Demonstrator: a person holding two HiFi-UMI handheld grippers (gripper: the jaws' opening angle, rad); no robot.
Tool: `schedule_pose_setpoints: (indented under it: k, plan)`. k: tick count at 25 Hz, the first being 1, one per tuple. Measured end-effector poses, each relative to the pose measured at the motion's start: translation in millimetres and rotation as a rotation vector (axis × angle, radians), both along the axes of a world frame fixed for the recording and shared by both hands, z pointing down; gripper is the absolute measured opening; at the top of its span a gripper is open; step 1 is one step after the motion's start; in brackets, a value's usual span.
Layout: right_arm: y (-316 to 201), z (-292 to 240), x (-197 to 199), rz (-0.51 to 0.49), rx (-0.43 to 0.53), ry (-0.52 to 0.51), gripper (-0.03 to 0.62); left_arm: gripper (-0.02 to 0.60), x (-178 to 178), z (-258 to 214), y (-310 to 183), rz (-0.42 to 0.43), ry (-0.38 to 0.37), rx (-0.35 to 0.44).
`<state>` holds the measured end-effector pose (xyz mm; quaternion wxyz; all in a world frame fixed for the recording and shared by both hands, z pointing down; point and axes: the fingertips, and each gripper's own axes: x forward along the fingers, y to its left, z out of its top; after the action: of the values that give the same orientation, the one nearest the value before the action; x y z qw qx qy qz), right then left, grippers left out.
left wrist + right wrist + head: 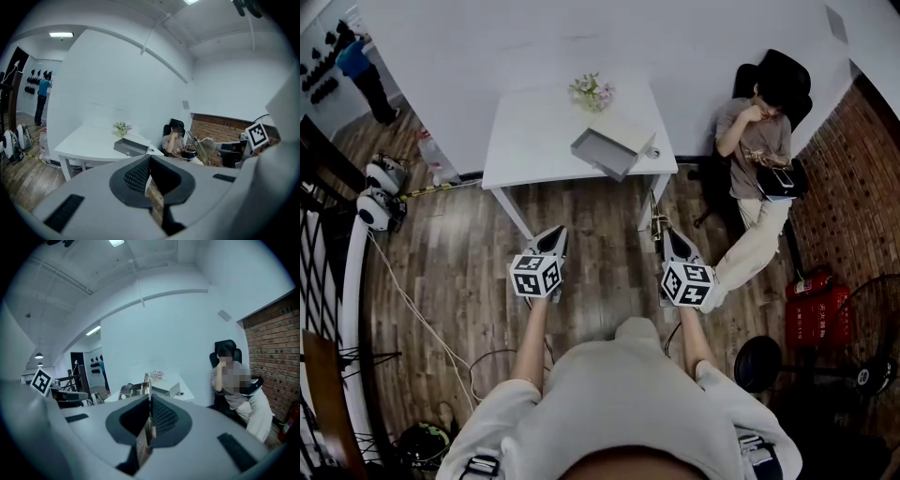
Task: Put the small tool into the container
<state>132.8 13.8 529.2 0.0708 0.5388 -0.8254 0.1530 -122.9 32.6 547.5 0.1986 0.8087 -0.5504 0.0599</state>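
Observation:
A grey open box, the container (610,148), lies on the white table (534,141) ahead of me, next to a small pot of flowers (592,91). My right gripper (667,234) hangs over the wooden floor short of the table. It is shut on the small tool (655,225), a thin brass-coloured metal piece. In the right gripper view the tool (146,379) sticks up from between the closed pads, and the container (171,390) shows beyond it. My left gripper (555,234) is level with the right one, shut and holding nothing. The container (130,146) also shows far off in the left gripper view.
A person (755,131) sits in a black chair right of the table, legs stretched toward my right gripper. Red extinguishers (814,307) and a fan (865,373) stand by the brick wall. White devices (380,192) and a cable (412,309) lie at the left. Another person (364,70) stands far left.

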Motion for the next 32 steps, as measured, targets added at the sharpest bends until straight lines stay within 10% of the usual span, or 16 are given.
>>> schedule_pose_setpoints:
  k: [32]
  plan:
    - [-155.6, 25.1, -22.7, -0.048, -0.026, -0.032, 0.006, 0.009, -25.6, 26.4, -128.9, -0.065, -0.024, -0.057]
